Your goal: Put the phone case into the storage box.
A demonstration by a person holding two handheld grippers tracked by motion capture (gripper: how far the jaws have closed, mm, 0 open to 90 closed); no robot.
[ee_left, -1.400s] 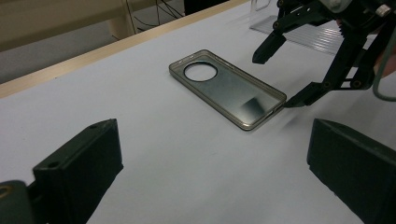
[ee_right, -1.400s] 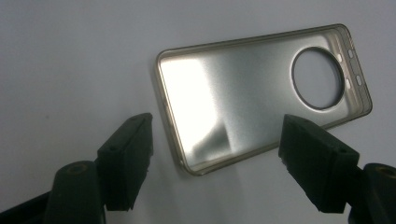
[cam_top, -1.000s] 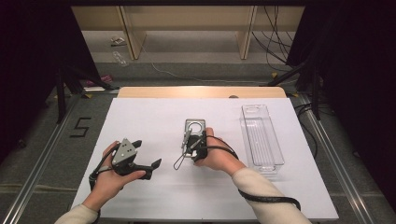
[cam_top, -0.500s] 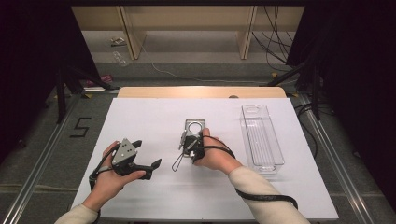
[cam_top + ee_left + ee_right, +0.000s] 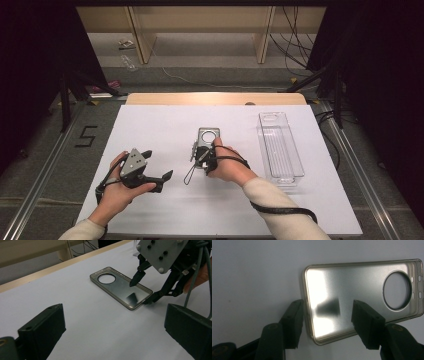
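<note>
A translucent grey phone case [image 5: 208,135] with a round camera hole lies open side up on the white table [image 5: 165,125]. My right gripper [image 5: 202,153] points at its near short end. In the right gripper view the jaws straddle that end of the case [image 5: 352,285]: one fingertip [image 5: 294,312] stands just outside the rim, the other over the inside. The right gripper [image 5: 327,308] has just been closing its jaws, and the pads do not press on the rim. My left gripper [image 5: 159,165] rests open to the left, facing the case [image 5: 120,287] and the right gripper [image 5: 140,293].
A clear plastic tray [image 5: 280,145] lies lengthwise at the right of the table. The table's wooden far edge [image 5: 215,98] runs behind the case. Dark stands and cables flank the table, and a "5" [image 5: 86,136] is marked on the floor at left.
The right hand has shifted only slightly at the case's near end. The left gripper has kept still.
</note>
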